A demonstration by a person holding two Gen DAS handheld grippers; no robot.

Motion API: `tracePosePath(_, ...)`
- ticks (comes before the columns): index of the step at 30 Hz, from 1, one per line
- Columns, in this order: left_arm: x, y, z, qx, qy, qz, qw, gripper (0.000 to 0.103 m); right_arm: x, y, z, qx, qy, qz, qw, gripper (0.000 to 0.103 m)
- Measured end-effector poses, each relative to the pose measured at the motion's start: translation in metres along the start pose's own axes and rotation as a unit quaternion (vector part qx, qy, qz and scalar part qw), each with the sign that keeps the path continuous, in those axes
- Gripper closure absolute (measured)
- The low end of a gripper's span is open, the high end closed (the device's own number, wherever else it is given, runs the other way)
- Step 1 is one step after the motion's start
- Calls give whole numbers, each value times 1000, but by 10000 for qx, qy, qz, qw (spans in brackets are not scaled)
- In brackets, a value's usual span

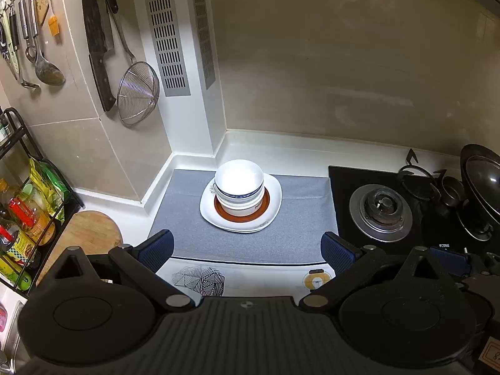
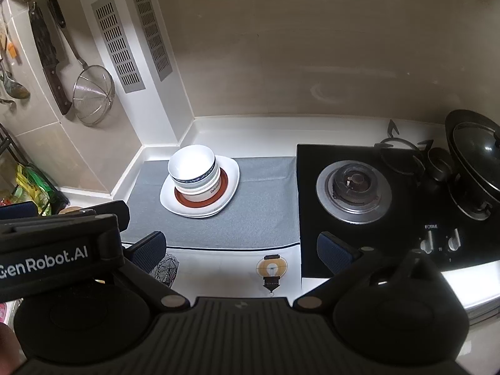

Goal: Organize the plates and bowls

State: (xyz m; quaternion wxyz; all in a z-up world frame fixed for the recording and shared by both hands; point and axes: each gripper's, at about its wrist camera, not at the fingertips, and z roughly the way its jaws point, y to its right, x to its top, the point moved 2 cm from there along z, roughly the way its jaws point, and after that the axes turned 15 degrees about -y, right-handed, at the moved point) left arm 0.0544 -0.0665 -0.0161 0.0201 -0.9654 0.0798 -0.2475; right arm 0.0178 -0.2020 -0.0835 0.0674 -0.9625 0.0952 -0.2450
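White bowls [image 1: 239,184] sit nested in one stack on a brown-rimmed plate [image 1: 264,207], which rests on larger white plates [image 1: 272,200]. Whole pile is on the grey mat [image 1: 297,237], toward the back edge of the worktop [image 1: 281,150], near the back-left corner where the wall steps out. Top bowl is upright, blown out by the light; blue band visible on a lower bowl's rim.

Left gripper [image 1: 247,251]: fingers spread wide, nothing between them, held over the front of the mat, well apart from the stack. Right gripper [image 2: 240,253]: fingers also spread, empty, over the mat's front edge beside the stove [image 2: 353,187]. The left gripper's body crosses the lower left of the right wrist view, so the two are close side by side.

Mat's front strip is white with printed drawings, including a lightbulb [image 2: 271,268]. Stove is just right of the mat, touching its edge; a black wok [image 2: 472,159] sits on the far burner. Cleaver [image 1: 97,47], strainer [image 1: 137,93] and ladle [image 1: 47,68] hang on the left wall. Wire rack [image 1: 28,162] with bottles and packets at the left edge of the worktop.
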Motion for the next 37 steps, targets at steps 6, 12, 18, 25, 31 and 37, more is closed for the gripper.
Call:
tracePosePath(6, -1, 2, 0, -8, -14, 32, 10000, 3, -2, 3, -1, -8, 2, 9, 10000, 0)
tracePosePath(12, -1, 4, 1, -5, -32, 77, 10000, 3, -3, 6, 1, 11, -12, 29, 10000, 0)
tracePosePath(18, 0, 4, 2, -22, -27, 80, 10000, 3, -2, 6, 1, -4, 5, 20, 10000, 0)
tracePosePath(25, 1, 2, 5, -12, -29, 110, 9999, 3, 0, 6, 4, 20, -11, 58, 10000, 0)
tracePosePath(31, 7, -10, 11, 17, -59, 53, 10000, 3, 8, -7, 13, 45, -53, -11, 10000, 0)
tracePosePath(37, 18, -36, 22, -17, -96, -46, 9999, 3, 21, -31, 24, 9, -107, -120, 9999, 0)
